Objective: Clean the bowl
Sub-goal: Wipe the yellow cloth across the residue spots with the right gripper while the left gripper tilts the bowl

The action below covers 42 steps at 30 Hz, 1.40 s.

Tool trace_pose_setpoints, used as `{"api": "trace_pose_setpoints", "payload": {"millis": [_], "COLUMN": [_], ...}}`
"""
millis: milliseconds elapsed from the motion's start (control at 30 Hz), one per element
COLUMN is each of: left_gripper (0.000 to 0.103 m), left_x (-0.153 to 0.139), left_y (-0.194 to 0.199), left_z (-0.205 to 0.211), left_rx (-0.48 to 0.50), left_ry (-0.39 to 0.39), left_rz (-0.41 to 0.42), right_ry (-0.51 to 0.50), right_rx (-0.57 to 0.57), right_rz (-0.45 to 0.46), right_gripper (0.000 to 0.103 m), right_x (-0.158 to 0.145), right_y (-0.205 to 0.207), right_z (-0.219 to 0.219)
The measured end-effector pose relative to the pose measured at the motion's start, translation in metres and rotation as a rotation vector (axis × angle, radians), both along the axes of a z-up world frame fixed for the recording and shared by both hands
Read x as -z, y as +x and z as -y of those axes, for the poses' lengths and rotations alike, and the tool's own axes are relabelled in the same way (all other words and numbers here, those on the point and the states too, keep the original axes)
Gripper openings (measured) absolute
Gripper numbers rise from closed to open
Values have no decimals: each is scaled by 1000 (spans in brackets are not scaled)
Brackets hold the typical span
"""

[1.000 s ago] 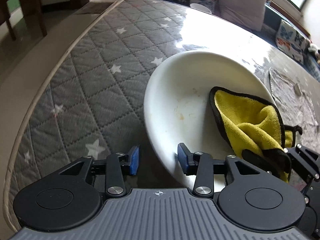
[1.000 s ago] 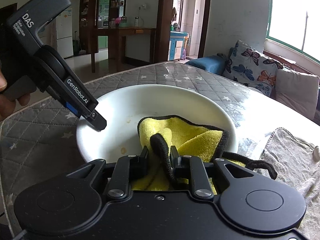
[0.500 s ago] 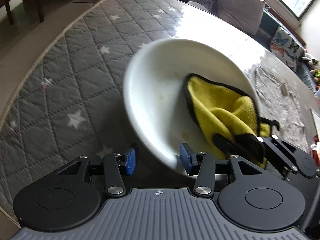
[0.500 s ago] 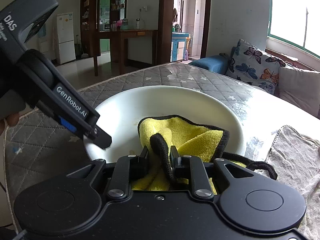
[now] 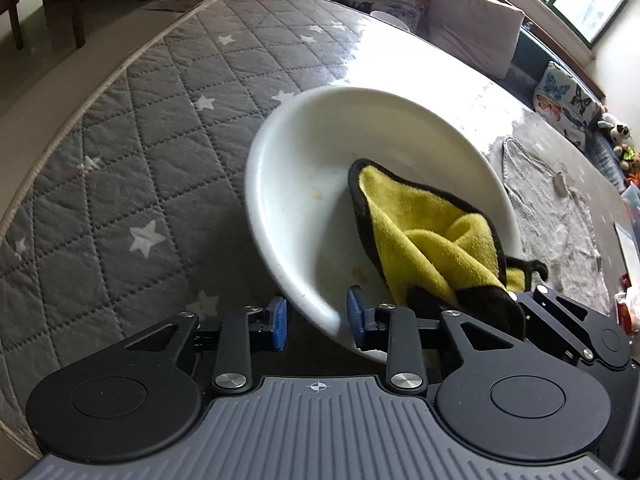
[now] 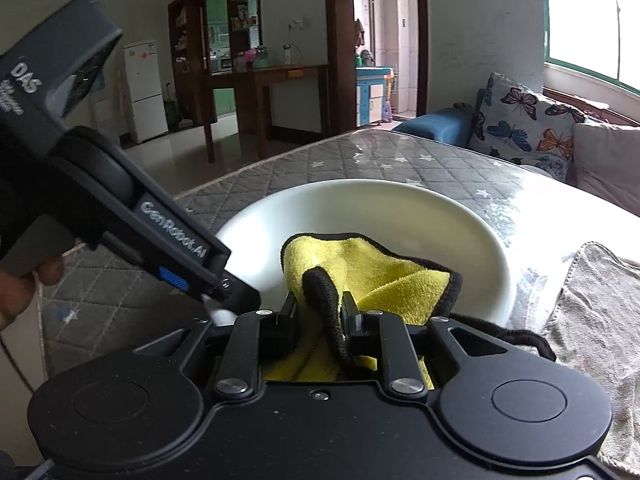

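Left tongs [image 5: 316,316] clamp the bowl [image 5: 304,184] rim, whose near edge they hide; right tongs [image 6: 319,312] grip the yellow cloth [image 6: 372,272], its lower folds hidden.

daylight pours in from the window [image 6: 592,20], which is blown out white. it throws strong glare across the far side of the quilted surface [image 5: 420,64], washing out the pattern there. the near side sits dimmer. both views are sharp at the centre, with straight lines bowed toward the edges.
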<state>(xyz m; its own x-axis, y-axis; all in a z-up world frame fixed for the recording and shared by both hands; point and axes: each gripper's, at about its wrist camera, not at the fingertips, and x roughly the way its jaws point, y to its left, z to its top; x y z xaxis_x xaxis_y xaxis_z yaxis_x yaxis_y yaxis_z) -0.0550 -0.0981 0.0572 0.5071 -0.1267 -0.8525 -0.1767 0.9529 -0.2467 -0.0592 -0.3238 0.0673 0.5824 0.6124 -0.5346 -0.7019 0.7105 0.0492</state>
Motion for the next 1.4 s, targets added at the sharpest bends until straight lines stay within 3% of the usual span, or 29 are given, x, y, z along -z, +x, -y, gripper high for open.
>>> {"api": "trace_pose_setpoints", "payload": {"millis": [400, 733, 1400], "left_gripper": [28, 28, 27], "left_x": [5, 2, 4], "left_y": [20, 13, 40], "left_z": [2, -8, -14], "left_rx": [63, 87, 128], "left_ry": [67, 111, 220], "left_rz": [24, 42, 73], "right_ry": [-35, -77, -100], "right_rx": [-39, 16, 56], "right_rz": [33, 59, 83], "right_gripper": [22, 22, 22], "right_x": [-2, 3, 7], "right_y": [-14, -5, 1], "right_z": [-7, 2, 7]}}
